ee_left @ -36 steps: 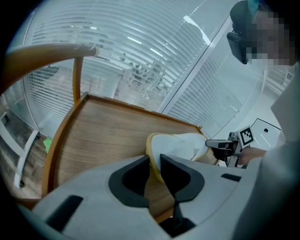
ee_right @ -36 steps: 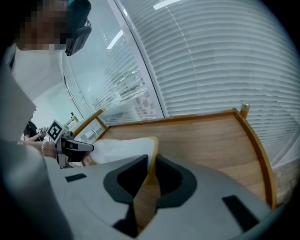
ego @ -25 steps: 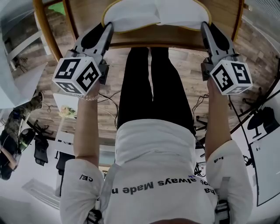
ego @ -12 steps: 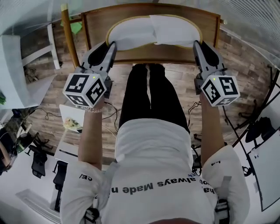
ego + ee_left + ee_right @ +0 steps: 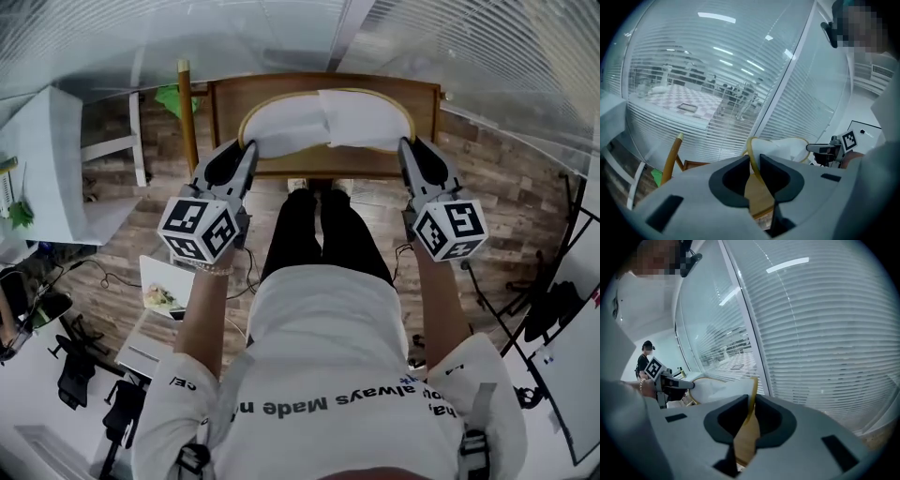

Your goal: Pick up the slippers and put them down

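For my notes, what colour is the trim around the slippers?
Yellow trim, white slippers; clearest in head view.

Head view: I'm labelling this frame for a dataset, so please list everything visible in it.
left slipper: one, white with yellow rim, outer edge in the left gripper.
right slipper: one, same colours, beside the first, outer edge in the right gripper.
wooden frame: one, brown, framing the slippers as seen from above.
floor: brown planks, both sides.
blinds: white, across the top.
white furniture: one piece, far left.
chairs: black, lower left, count unclear.
T-shirt: one, white, bottom centre.
trousers: black, centre.
left gripper: grey, marker cube, shut on the left slipper.
right gripper: grey, marker cube, shut on the right slipper.
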Tool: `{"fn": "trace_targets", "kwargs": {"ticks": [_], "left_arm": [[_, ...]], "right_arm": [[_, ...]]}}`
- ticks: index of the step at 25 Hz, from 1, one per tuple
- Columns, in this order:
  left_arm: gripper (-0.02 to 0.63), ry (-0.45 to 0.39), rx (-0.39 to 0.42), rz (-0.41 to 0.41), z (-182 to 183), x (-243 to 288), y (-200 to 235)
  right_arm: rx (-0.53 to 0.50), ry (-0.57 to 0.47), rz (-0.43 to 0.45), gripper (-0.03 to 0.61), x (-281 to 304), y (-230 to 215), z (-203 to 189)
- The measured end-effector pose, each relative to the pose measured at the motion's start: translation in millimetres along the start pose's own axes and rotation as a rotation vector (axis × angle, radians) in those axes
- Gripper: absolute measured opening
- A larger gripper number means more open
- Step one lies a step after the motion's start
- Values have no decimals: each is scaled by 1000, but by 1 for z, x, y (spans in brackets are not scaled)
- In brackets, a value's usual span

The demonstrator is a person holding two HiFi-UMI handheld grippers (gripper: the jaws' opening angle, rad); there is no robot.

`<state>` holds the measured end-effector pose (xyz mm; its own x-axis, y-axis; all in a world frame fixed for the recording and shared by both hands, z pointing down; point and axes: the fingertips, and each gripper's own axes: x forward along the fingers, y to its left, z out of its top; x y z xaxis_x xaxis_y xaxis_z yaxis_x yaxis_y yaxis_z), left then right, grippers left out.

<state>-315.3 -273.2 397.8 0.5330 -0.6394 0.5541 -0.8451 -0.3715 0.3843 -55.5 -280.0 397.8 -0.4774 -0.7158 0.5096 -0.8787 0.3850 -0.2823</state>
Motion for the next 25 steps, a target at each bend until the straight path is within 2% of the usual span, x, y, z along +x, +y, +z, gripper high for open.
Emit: {"fn": "trace_targets", "kwargs": {"ticks": [13, 18, 25], "left_arm": [[72, -84, 16, 24, 54, -58, -43], [71, -129, 56, 25, 78, -75, -59], [71, -165, 58, 27, 89, -94, -65]], "right_arm": [[-44, -72, -11, 46, -56, 34, 69], [-71, -119, -15, 44, -72, 50, 96], [-64, -161, -26, 43, -85, 59, 109]]}}
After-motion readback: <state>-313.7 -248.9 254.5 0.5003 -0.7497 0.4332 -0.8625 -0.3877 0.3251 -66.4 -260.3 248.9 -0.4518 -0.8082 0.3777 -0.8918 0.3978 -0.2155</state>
